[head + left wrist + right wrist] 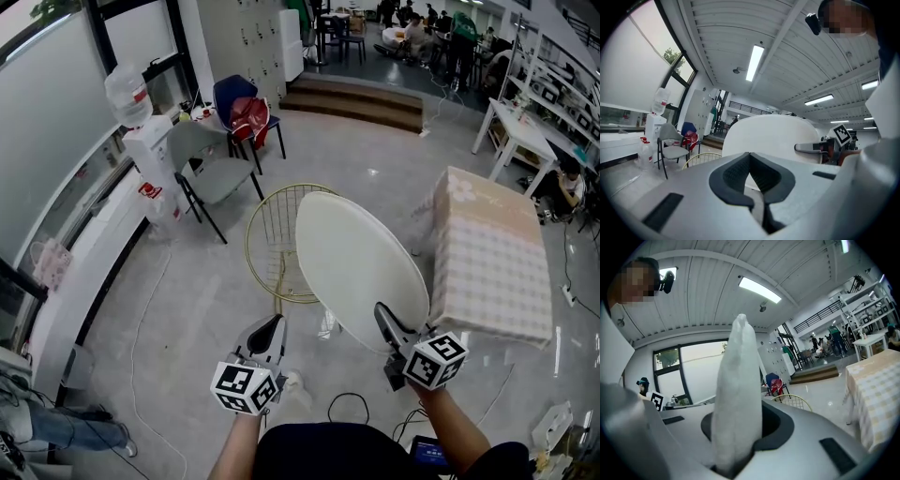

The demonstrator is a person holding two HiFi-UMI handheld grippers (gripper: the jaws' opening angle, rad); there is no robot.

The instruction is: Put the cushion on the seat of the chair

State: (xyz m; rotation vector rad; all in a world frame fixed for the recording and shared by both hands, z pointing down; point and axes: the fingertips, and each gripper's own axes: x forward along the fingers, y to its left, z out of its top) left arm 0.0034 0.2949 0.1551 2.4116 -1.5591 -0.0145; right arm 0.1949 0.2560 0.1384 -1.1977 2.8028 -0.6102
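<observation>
You wear a dark top [328, 452], seen at the bottom centre of the head view, and its sleeves stop short of the forearms. Your left gripper [267, 330] and right gripper [383, 315] have pale grey shells with black jaw pads. Each carries a white cube [246, 388] printed with black square markers. A small black camera [813, 22] sits on your head, at the upper right of the left gripper view.

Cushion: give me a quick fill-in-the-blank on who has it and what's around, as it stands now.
1. The right gripper has its fingers clamped on the white cushion, holding it by its ____.
2. The left gripper is shut and holds ____.
3. In the head view, the table with the checked cloth stands to the cushion's ____.
Missing words: edge; nothing; right.
</observation>
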